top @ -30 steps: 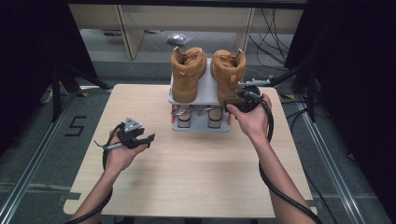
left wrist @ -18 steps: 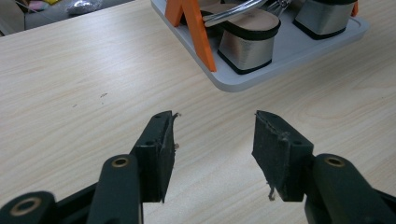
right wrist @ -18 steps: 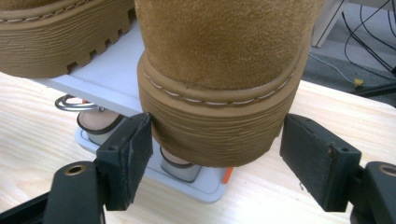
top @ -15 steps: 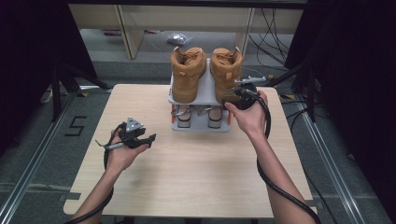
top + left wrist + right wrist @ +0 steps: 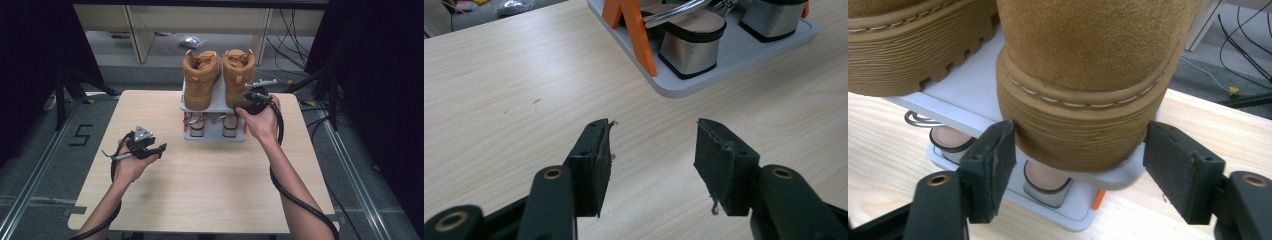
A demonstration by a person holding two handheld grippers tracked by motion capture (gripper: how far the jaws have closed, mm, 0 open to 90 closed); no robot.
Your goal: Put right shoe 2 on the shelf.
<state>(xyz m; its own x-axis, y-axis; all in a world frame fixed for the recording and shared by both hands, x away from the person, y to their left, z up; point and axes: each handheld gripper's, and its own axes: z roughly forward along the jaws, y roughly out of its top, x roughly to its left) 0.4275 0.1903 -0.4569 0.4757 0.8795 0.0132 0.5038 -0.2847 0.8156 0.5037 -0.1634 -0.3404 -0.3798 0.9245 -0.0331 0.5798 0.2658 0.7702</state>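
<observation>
Tan suede boot (image 5: 1088,85) is sitting on the grey rack's (image 5: 214,102) top shelf.
Right gripper (image 5: 1078,170) is straddling its heel, jaws apart, left pad touching; left gripper (image 5: 651,165) is hovering open over the table (image 5: 499,85).

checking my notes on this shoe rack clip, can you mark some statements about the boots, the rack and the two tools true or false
1. Two tan boots stand on the top shelf of the grey rack. True.
2. The left tool holds a boot. False: its jaws are open over the bare table.
3. The right tool has its jaws on either side of the right boot's heel. True.
4. The rack's lower shelf is empty. False: a pair of heeled shoes sits there.
5. The right tool is clamped shut on the heel. False: the far pad stands clear.
</observation>
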